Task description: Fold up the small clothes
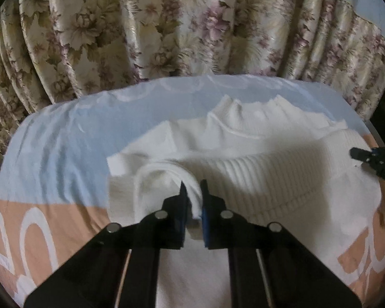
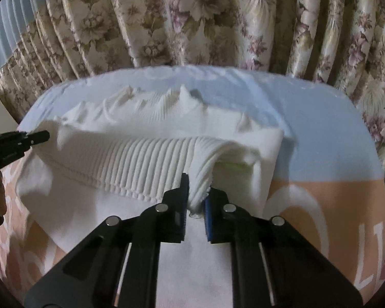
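Note:
A white knit sweater (image 1: 243, 138) lies on the bed, its ribbed hem (image 1: 264, 177) lifted and carried over the body. My left gripper (image 1: 193, 192) is shut on the hem's left corner. My right gripper (image 2: 197, 187) is shut on the hem's right corner (image 2: 202, 172), and the ribbed band (image 2: 141, 164) stretches between the two. The right gripper's tip shows at the right edge of the left wrist view (image 1: 359, 154); the left gripper's tip shows at the left edge of the right wrist view (image 2: 36, 137). The ruffled collar (image 2: 131, 97) lies at the far side.
The bedsheet (image 1: 54, 138) is pale blue at the far side and peach with white lettering (image 2: 320, 205) near me. A floral curtain (image 1: 166, 25) hangs right behind the bed's far edge.

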A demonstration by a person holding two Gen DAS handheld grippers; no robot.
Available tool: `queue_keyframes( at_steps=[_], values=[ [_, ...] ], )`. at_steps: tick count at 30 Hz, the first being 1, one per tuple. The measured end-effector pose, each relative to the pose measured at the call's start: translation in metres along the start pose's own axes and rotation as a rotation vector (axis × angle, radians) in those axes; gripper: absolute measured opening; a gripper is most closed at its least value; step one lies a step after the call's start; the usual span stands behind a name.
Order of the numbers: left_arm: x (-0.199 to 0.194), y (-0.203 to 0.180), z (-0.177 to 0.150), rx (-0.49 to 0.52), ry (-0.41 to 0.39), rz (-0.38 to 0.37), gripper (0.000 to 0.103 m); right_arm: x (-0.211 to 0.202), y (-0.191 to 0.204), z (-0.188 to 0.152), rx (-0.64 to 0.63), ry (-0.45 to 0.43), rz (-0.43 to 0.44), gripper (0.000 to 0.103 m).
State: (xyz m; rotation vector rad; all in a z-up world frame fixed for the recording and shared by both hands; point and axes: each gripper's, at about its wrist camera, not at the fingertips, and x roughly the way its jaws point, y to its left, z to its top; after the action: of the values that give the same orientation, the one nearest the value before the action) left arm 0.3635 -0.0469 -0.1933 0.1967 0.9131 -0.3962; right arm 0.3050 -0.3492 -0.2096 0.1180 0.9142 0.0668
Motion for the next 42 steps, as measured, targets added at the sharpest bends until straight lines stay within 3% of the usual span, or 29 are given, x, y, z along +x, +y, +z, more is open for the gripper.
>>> queue_keyframes(
  at_steps=[8,9,10,11,13,16,24,29,31,34,36,42],
  values=[
    [0.017,0.024,0.048,-0.070,-0.029,0.029,0.016,0.019,-0.022,0.049,0.109,-0.047,0.039,0.013],
    [0.021,0.025,0.052,-0.064,-0.020,0.043,0.024,0.024,-0.027,0.053,0.135,-0.044,0.041,0.014],
    [0.022,0.027,0.054,-0.064,-0.021,0.061,0.053,0.026,-0.030,0.056,0.149,-0.049,0.030,0.021],
    [0.021,0.029,0.056,-0.069,-0.036,0.097,0.074,0.026,-0.033,0.057,0.156,-0.057,0.023,0.027],
    [0.017,0.034,0.056,-0.079,-0.053,0.113,0.075,0.024,-0.035,0.057,0.157,-0.072,0.009,0.031],
    [0.012,0.043,0.053,-0.103,-0.050,0.104,0.076,0.017,-0.036,0.052,0.139,-0.095,-0.014,0.051],
    [0.003,0.045,0.029,-0.068,-0.015,0.126,0.077,0.013,-0.045,0.044,0.133,-0.081,-0.078,0.061],
    [0.002,0.064,0.041,-0.117,-0.015,0.167,0.077,0.027,-0.062,0.060,0.196,-0.032,-0.093,0.061],
    [-0.002,0.071,0.044,-0.133,-0.020,0.174,0.077,0.017,-0.064,0.059,0.214,-0.057,-0.070,0.063],
    [-0.010,0.074,0.041,-0.126,-0.030,0.178,0.077,0.003,-0.058,0.050,0.162,-0.099,-0.107,0.073],
    [-0.010,0.072,0.032,-0.117,-0.013,0.169,0.077,0.000,-0.056,0.041,0.136,-0.091,-0.137,0.074],
    [-0.017,0.054,-0.010,-0.097,0.033,0.110,0.077,-0.009,-0.048,0.001,0.112,-0.038,-0.102,0.079]
  ],
)
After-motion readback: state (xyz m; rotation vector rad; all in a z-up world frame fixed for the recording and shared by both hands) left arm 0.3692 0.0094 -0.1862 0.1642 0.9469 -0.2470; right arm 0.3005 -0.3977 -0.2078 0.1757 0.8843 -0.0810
